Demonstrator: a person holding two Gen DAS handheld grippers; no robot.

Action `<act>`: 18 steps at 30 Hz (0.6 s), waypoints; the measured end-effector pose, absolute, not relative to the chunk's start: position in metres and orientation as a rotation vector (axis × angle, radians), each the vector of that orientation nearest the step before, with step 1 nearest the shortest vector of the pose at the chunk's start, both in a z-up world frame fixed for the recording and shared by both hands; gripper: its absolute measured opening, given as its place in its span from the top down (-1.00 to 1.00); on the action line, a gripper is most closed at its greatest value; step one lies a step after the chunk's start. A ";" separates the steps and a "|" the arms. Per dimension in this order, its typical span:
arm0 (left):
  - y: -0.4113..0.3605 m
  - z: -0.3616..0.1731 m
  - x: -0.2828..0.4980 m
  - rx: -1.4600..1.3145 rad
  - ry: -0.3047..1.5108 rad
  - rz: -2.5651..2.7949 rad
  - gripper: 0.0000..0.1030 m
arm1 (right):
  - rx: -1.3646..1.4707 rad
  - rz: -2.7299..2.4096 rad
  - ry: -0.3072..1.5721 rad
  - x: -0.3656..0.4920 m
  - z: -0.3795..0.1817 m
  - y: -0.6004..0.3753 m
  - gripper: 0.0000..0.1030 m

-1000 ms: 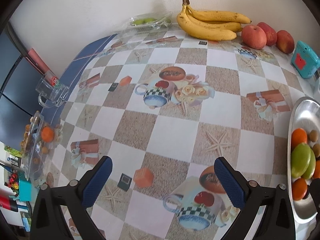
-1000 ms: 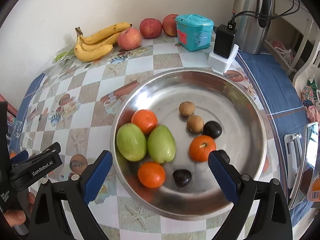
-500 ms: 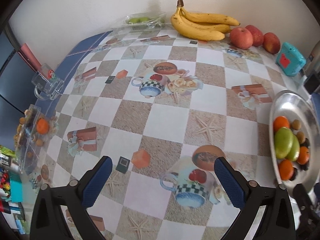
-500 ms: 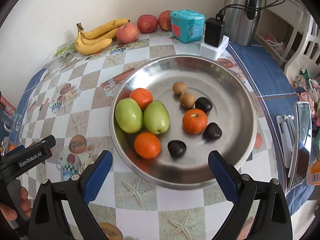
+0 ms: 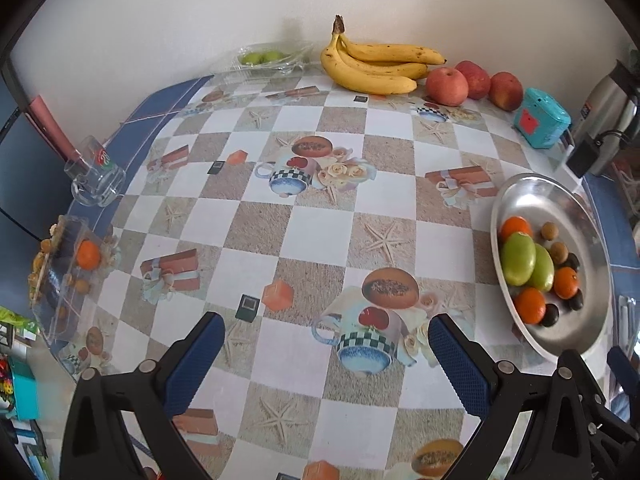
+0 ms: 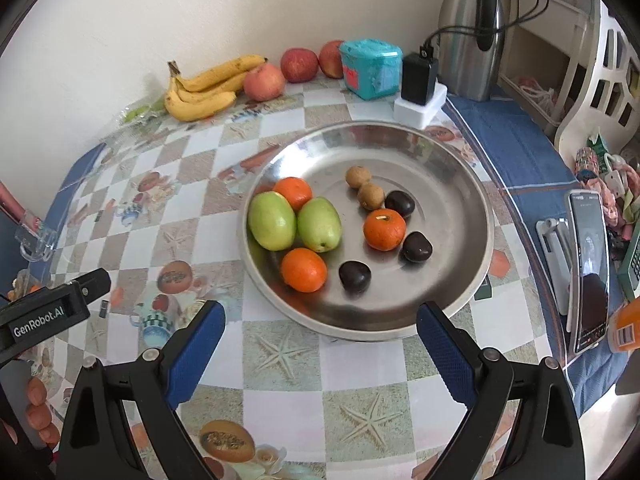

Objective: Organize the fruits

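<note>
- Both grippers have pulled back and up since the earlier frames; the tray [image 6: 460, 292] now sits further ahead of my right gripper [image 6: 320, 334], and more tabletop shows past my left gripper [image 5: 326, 346].
- Jaws on both are spread wide, holding nothing.
- Fruit is split: 3 oranges, 2 green fruits [image 6: 296, 222] and small brown and dark ones lie in the tray; bananas [image 5: 376, 68] and 3 apples [image 5: 472, 84] wait by the wall.
- I judge the next pick is wall fruit. I'd come at an apple [image 6: 264, 82] from above, jaws astride it, and close gently.
- Only the left view shows the glass mug [image 5: 96, 180] and a clear box [image 5: 64, 272] holding another orange; only the right shows the phone [image 6: 588, 268].
</note>
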State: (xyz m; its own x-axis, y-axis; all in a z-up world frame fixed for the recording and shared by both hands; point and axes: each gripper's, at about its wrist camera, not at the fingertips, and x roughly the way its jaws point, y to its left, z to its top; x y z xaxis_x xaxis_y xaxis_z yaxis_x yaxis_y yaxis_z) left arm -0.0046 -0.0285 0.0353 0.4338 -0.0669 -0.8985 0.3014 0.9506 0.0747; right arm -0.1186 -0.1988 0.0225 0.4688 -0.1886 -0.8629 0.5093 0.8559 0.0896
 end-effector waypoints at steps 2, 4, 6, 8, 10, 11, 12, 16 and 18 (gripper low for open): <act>-0.025 0.035 -0.006 0.234 1.113 -0.236 -1.00 | 0.341 -0.438 0.987 -0.120 0.026 -0.194 -0.88; -0.020 0.036 -0.008 0.225 1.121 -0.237 -1.00 | 0.324 -0.434 0.986 -0.121 0.028 -0.189 -0.88; -0.016 0.037 -0.011 0.217 1.120 -0.236 -1.00 | 0.313 -0.424 0.991 -0.121 0.029 -0.185 -0.88; -0.011 0.038 -0.012 0.212 1.121 -0.231 -1.00 | 0.305 -0.417 0.997 -0.120 0.028 -0.183 -0.88; -0.007 0.037 -0.013 0.204 1.129 -0.229 -1.00 | 0.300 -0.421 1.001 -0.119 0.027 -0.182 -0.88; -0.006 0.036 -0.013 0.201 1.132 -0.230 -1.00 | 0.302 -0.422 1.003 -0.119 0.027 -0.182 -0.88; -0.005 0.035 -0.012 0.200 1.138 -0.230 -1.00 | 0.304 -0.423 1.003 -0.120 0.027 -0.182 -0.88; -0.007 0.028 -0.011 0.211 1.162 -0.231 -1.00 | 0.327 -0.436 1.000 -0.123 0.026 -0.187 -0.88; -0.009 0.027 -0.011 0.212 1.168 -0.237 -1.00 | 0.343 -0.442 1.002 -0.123 0.026 -0.190 -0.88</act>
